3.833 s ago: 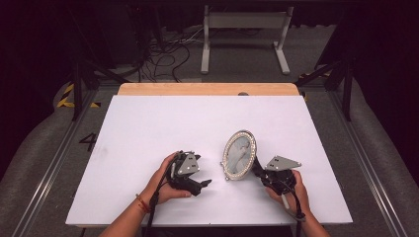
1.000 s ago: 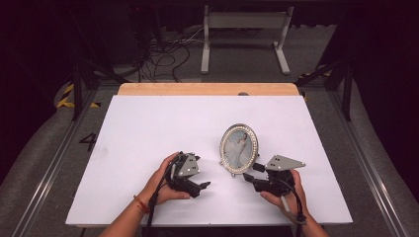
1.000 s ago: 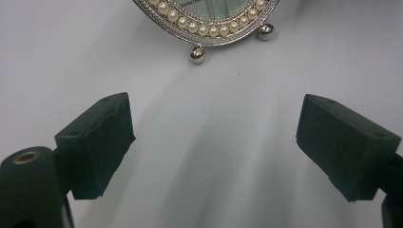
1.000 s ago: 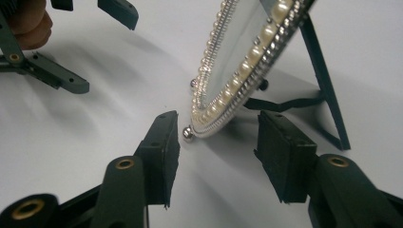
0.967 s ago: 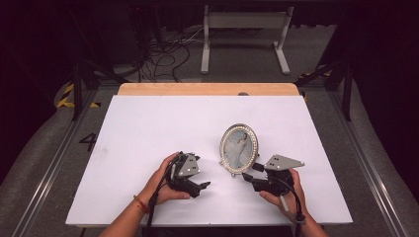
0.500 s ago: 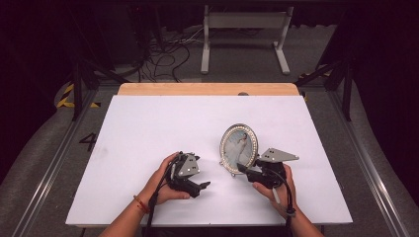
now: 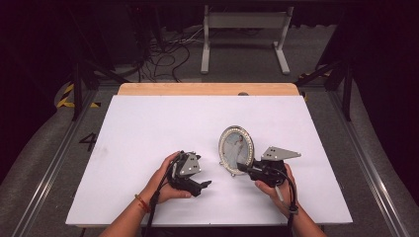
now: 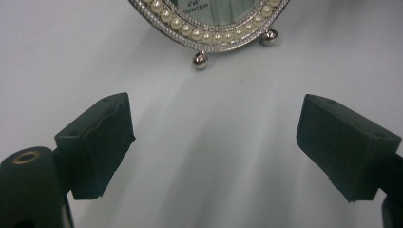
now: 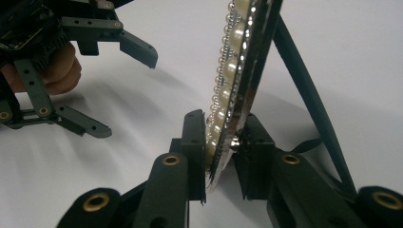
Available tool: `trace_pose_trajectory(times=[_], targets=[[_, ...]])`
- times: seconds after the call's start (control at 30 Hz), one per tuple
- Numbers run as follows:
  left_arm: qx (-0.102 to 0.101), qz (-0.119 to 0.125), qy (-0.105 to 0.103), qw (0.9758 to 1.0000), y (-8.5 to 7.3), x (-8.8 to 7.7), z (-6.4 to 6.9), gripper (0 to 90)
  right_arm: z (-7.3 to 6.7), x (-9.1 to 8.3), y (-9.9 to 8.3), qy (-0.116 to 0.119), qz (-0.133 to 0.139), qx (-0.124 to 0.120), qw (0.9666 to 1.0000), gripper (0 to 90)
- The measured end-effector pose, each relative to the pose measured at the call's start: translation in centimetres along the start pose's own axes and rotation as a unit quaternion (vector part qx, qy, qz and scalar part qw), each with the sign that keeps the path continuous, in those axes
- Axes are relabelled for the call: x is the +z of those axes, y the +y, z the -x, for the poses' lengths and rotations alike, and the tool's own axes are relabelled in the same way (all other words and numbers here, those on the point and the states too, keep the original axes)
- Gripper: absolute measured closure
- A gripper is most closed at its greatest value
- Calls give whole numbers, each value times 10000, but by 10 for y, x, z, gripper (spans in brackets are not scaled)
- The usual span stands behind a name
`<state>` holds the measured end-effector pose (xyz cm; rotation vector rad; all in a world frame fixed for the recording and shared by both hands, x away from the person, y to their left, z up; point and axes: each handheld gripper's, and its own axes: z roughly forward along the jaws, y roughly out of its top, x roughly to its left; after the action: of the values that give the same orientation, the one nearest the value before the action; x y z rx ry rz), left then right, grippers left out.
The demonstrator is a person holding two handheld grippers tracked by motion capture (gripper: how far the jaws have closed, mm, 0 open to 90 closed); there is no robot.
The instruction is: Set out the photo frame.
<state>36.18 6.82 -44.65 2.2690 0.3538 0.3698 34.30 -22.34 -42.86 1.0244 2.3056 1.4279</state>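
Right now my right gripper (image 7: 243, 167) pinches the lower edge of the oval pearl-rimmed photo frame (image 7: 236, 148), which stands upright on the white table (image 7: 148, 128), right of centre and near my edge. Its jaws have just been closing, and the frame rim sits between them. My left gripper (image 7: 201, 186) hovers well left of the frame, jaws apart and holding nothing.

Left gripper view — both pads spread wide, bare table between them. The frame's bottom rim (image 8: 209, 28) and its two small ball feet (image 8: 200, 60) sit ahead of the jaws, apart from them. Risk here is low, unless I push forward and knock the feet.

Right gripper view — the frame (image 9: 237, 85) is edge-on, with one pad on the pearl face and the other on the back, low down by the foot. The easel leg (image 9: 309, 95) slants off behind. The grip is thin and off to one edge, I judge — the frame could pivot or slip off the rounded pearls if I lift fast. Squeezing harder could mark the pearls. The easel leg might snag my jaw on the back.
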Motion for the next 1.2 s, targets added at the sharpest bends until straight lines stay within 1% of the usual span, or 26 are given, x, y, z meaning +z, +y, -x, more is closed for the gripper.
trace_pose_trajectory(times=[0.07,0.13,0.2,0.27,0.3,0.37,0.4,0.43,0.47,0.6,0.63,0.67,0.7,0.73,0.77,0.8,0.83,0.87,0.9,0.93,1.0,1.03,1.07,1.1,1.17,1.2], targets=[[-28,37,-18,10000,2,1,-1,130,1,0,-1,15,34,109,9999,750],[-6,45,-23,10000,6,4,-3,130,1,1,-2,-62,11,79,9999,692],[-29,54,-30,10000,11,6,-6,131,2,1,-3,-95,19,125,9999,663],[-42,64,-51,10000,15,9,-9,135,3,0,-3,-142,19,164,9998,596],[-119,104,-99,9998,17,10,-11,134,4,0,-3,-168,-11,172,9997,591],[-137,129,-104,9998,22,13,-15,139,4,-2,-4,-210,-57,100,9997,540],[-146,179,-100,9997,24,14,-16,139,4,-4,-4,-240,-67,87,9997,532],[-221,285,-148,9992,26,15,-18,143,4,-6,-5,-226,-102,62,9997,532],[-250,322,-225,9989,30,17,-19,145,4,-8,-5,-256,-146,11,9996,528],[-270,458,-271,9982,38,24,-22,143,3,-23,-8,-251,-332,-287,9987,606],[-249,492,-309,9980,39,26,-23,145,4,-26,-9,-209,-334,-313,9987,631],[-305,475,-410,9976,40,28,-25,142,5,-30,-11,-129,-344,-307,9989,665],[-347,509,-533,9967,41,30,-26,131,6,-34,-12,-95,-364,-352,9987,737],[-388,595,-646,9954,42,32,-27,128,8,-36,-14,-213,-400,-432,9980,756],[-398,618,-741,9945,43,33,-28,125,11,-37,-14,-192,-394,-416,9982,773],[-421,633,-768,9941,44,35,-28,117,14,-39,-14,-198,-316,-365,9986,799],[-413,652,-828,9936,44,36,-28,111,16,-40,-14,-289,-281,-327,9987,818],[-433,681,-886,9928,44,36,-29,104,19,-40,-14,-344,-294,-324,9984,819],[-457,695,-894,9925,45,37,-30,104,19,-36,-13,-478,-392,-421,9972,827],[-457,680,-902,9925,45,37,-32,105,19,-30,-13,-530,-484,-503,9962,838],[-455,678,-877,9928,45,37,-32,107,17,-20,-13,-544,-604,-547,9952,846],[-454,679,-873,9928,44,37,-33,107,17,-20,-13,-544,-604,-547,9952,846],[-477,653,-763,9938,44,37,-34,105,16,-14,-13,-520,-655,-574,9948,851],[-513,626,-669,9945,43,37,-36,99,15,-8,-12,-562,-728,-649,9936,851],[-663,594,-653,9939,39,38,-41,99,14,0,-11,-667,-773,-701,9923,855],[-680,583,-640,9939,38,40,-43,98,15,2,-10,-676,-760,-675,9925,856]])
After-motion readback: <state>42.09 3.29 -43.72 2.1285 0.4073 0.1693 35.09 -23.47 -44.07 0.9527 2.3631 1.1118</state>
